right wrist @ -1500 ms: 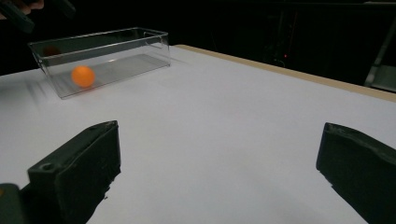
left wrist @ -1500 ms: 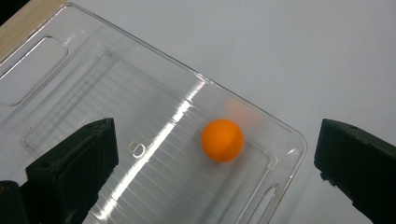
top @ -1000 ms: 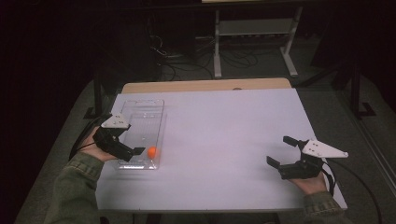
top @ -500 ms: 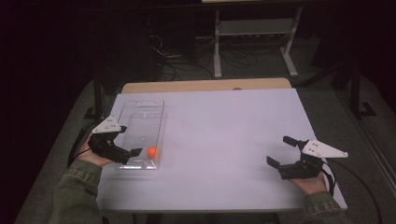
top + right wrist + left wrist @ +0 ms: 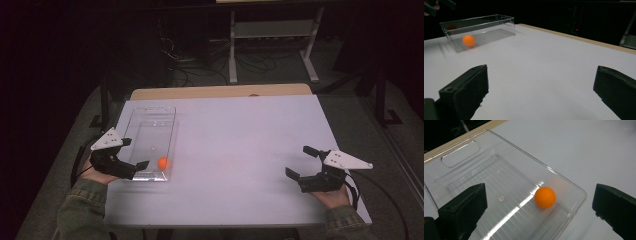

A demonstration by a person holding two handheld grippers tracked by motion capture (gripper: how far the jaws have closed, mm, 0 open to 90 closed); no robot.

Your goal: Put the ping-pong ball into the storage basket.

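An orange ball [image 5: 163, 162] lies inside a clear plastic box [image 5: 151, 131], close to its near right corner. My left gripper [image 5: 134, 153] hovers at the box's near left corner, open and holding nothing. In the left gripper view the ball [image 5: 545, 197] rests on the ribbed floor of the box [image 5: 565, 180], ahead of the wide-apart jaws. My right gripper [image 5: 298, 161] stays low over the table at the near right, open and empty [image 5: 541, 92]. From there the ball [image 5: 469, 40] and the box [image 5: 486, 23] are far off at the upper left.
The white table [image 5: 235, 145] has a wooden strip along its far edge [image 5: 220, 92]. Behind it, a metal stand [image 5: 270, 35] and cables sit on the dark floor. The box has a handle slot [image 5: 461, 153] at its far end.
My left gripper has drawn back to the left, away from the ball, which stays in the box. The right gripper has not moved.
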